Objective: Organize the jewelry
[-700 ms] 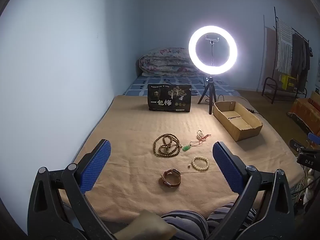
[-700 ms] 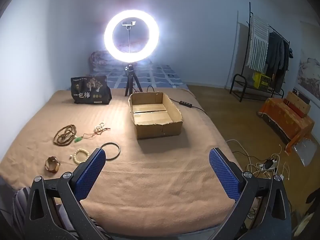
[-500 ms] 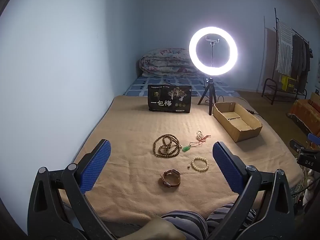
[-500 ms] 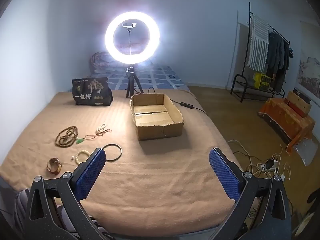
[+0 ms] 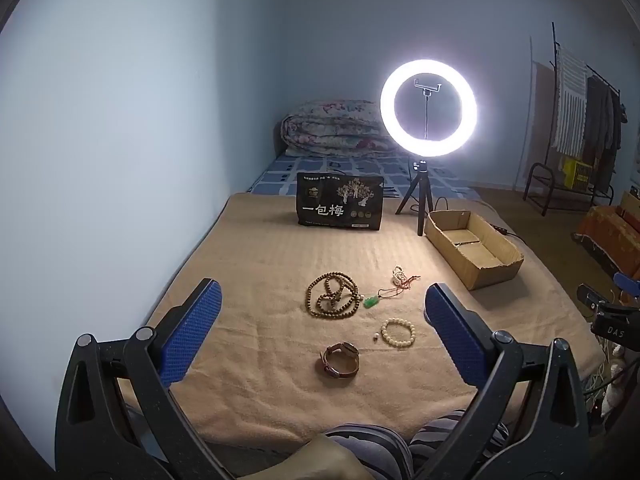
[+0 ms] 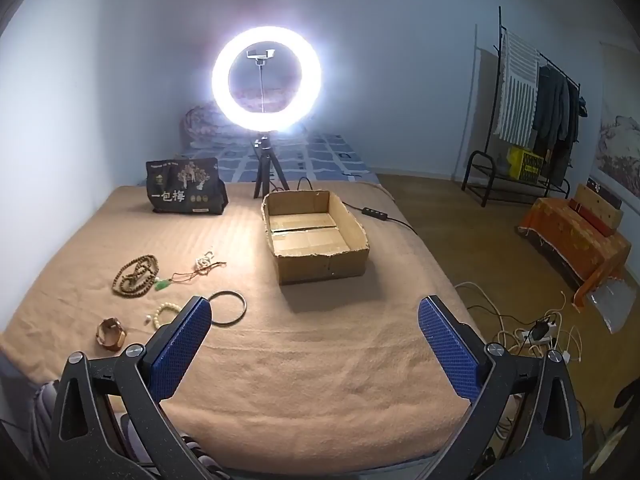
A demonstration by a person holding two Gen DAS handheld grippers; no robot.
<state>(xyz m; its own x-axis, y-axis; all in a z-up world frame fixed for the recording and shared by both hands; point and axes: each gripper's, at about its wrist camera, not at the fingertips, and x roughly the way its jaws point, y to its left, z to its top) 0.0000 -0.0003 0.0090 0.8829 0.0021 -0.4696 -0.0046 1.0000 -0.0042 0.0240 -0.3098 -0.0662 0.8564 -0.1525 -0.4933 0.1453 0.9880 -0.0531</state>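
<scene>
Jewelry lies on a tan blanket: a brown bead necklace (image 5: 331, 296) (image 6: 135, 275), a green pendant on a red cord (image 5: 372, 302) (image 6: 161, 285), a small white knotted piece (image 5: 397, 273), a cream bead bracelet (image 5: 398, 332) (image 6: 166, 313), a brown leather watch (image 5: 340, 365) (image 6: 111, 334) and a thin dark bangle (image 6: 227, 307). An open cardboard box (image 5: 472, 254) (image 6: 316, 236) stands to the right. My left gripper (image 5: 320, 320) is open and empty, held above the near edge. My right gripper (image 6: 314, 338) is open and empty, right of the jewelry.
A lit ring light on a tripod (image 5: 428, 108) (image 6: 266, 80) and a black printed bag (image 5: 340, 206) (image 6: 186, 192) stand at the far edge. The person's striped-trousered knees (image 5: 384, 452) sit below the left gripper. Cables and a power strip (image 6: 536, 334) lie on the floor to the right.
Both views have shifted slightly; the right gripper has drifted a little, so the scene sits marginally further right and lower. Nothing was grasped or moved.
</scene>
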